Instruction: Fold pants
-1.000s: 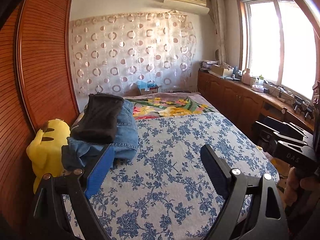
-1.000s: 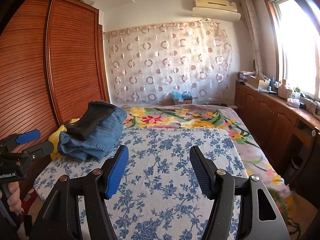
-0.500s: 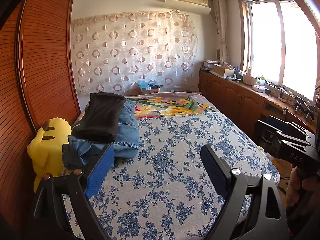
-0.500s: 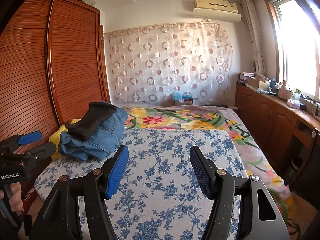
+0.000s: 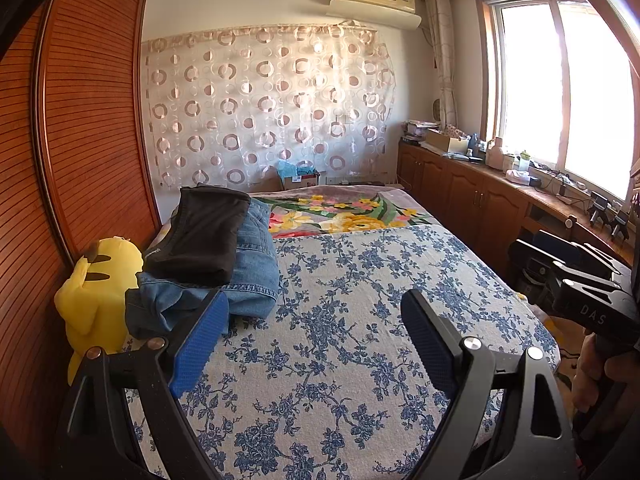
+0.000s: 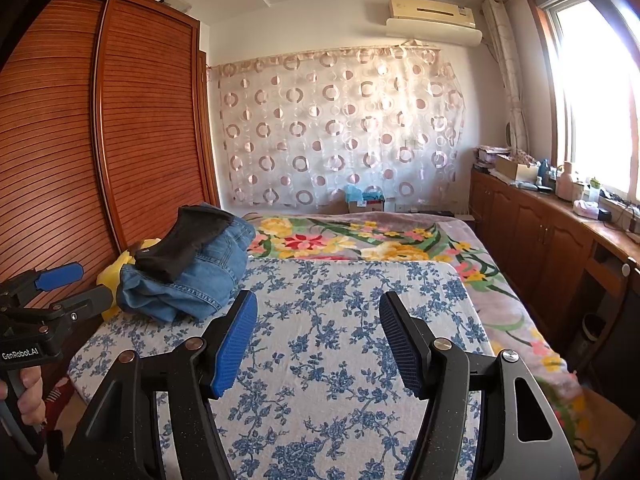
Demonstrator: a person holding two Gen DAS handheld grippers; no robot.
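Folded blue jeans [image 5: 256, 268] [image 6: 204, 276] lie at the left side of the bed, with folded dark pants [image 5: 204, 236] [image 6: 184, 240] stacked on top. My left gripper [image 5: 312, 304] is open above the blue-flowered cover [image 5: 360, 320], nothing between its blue pads; the jeans' hem sits just behind its left finger [image 5: 200, 340]. My right gripper [image 6: 316, 308] is open and empty too, over the same cover [image 6: 340, 360], to the right of the pile. Each gripper shows in the other's view: the right one [image 5: 552, 256] at the right edge, the left one [image 6: 76, 284] at the left edge.
A yellow plush toy [image 5: 96, 300] leans between the bed and the slatted wooden wardrobe [image 5: 80, 140]. A flowered blanket [image 6: 360, 240] covers the far half of the bed. Wooden cabinets [image 6: 540, 240] with clutter run under the window on the right. A box [image 5: 298, 178] stands beyond the bed.
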